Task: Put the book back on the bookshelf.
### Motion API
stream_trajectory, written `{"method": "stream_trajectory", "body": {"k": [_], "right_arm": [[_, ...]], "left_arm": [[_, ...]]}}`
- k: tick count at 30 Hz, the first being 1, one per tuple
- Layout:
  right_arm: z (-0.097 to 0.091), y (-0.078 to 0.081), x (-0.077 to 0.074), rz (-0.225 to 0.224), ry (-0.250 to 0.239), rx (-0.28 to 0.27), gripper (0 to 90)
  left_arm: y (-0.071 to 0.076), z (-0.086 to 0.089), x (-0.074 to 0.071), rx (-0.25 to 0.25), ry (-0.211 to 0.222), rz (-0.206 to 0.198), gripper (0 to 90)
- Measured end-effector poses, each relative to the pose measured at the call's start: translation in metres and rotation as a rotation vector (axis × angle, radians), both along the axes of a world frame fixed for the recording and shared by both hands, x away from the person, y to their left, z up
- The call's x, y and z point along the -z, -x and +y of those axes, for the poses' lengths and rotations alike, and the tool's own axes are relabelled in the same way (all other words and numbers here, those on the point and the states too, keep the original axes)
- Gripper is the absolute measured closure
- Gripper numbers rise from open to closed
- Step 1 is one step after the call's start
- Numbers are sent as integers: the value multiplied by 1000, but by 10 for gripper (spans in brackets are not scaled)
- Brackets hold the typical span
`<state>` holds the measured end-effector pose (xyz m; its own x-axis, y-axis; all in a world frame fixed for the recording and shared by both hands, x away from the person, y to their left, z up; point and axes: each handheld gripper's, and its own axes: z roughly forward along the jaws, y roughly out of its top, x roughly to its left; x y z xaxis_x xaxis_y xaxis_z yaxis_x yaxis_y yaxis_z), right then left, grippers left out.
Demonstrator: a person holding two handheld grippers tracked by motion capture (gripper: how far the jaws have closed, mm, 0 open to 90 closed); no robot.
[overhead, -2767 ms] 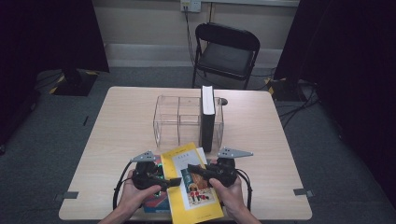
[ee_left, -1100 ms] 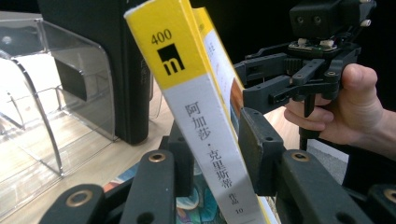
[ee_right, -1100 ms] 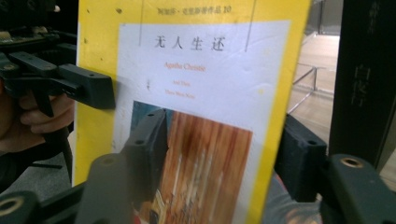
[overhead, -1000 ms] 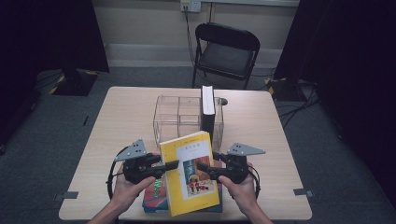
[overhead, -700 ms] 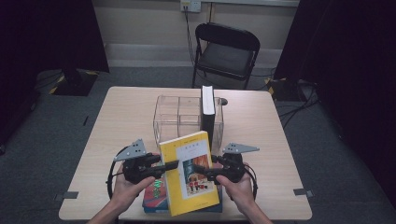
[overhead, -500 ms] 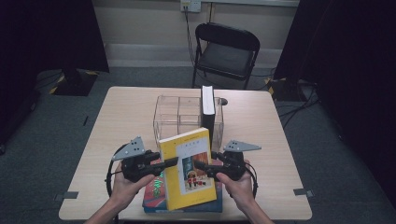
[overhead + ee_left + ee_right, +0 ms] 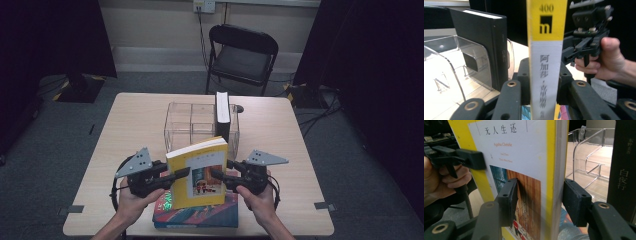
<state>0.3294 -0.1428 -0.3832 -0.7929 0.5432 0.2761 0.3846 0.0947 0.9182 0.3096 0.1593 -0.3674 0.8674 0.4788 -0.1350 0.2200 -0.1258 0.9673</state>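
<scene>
A: The yellow paperback (image 7: 198, 172) is standing upright over the colourful book (image 7: 197, 212) near the surface's (image 7: 125, 125) front edge. It could be slipping or twisting if the right tongs (image 7: 539, 197) fail to bite.

B: The left tongs (image 7: 542, 82) are clamping its spine. The right tongs have just been closing around its page edge, the far pad apparently not pressing yet.

A: The clear organizer (image 7: 192, 122) is waiting mid-surface, holding a black book (image 7: 222, 112).

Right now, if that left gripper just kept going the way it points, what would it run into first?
The yellow book it already clamps by the spine. Beyond that, probably the right gripper on the book's far edge, though depth is hard to judge.
</scene>
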Motion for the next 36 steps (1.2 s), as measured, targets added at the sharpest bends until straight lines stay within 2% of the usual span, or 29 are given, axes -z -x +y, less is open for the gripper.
{"method": "stream_trajectory", "body": {"k": [1, 2, 6, 7, 8, 12, 17, 19, 22, 25, 28, 32, 36], "right_arm": [[0, 0, 0, 1, -9, -5, 481], [0, 0, 0, 3, -17, -9, 479], [2, 1, -1, -3, -19, -23, 483], [2, 2, -2, -6, -14, -24, 486], [2, 2, -2, -11, -13, -29, 496], [1, 4, -2, -18, -10, -38, 495], [5, 3, -4, -22, -7, -57, 471], [7, 2, -4, -25, 4, -55, 468], [5, 1, -3, -24, -10, -72, 484], [4, 1, -1, -23, -4, -85, 462], [5, 0, 7, 6, 34, -106, 406], [9, -1, 22, 42, 103, -107, 366], [8, -5, 29, 64, 121, -98, 340]], "left_arm": [[0, -4, 1, 5, -2, 5, 694], [0, -7, 1, 3, -22, 1, 674], [1, -10, 2, -15, -30, -9, 673], [0, -9, 2, -15, -27, -10, 681], [0, -9, 3, -15, -7, 1, 682], [-1, -10, 4, 1, 12, 8, 681], [2, -19, 5, 2, 9, -5, 718], [1, -19, 6, -1, 15, -2, 727], [2, -17, 6, 14, 20, 3, 744], [5, -19, 5, 10, 2, -10, 754], [7, -18, 5, 13, 6, -14, 754], [8, -16, 6, -11, 18, -3, 755], [7, -13, 6, -41, 26, 18, 756]]}}
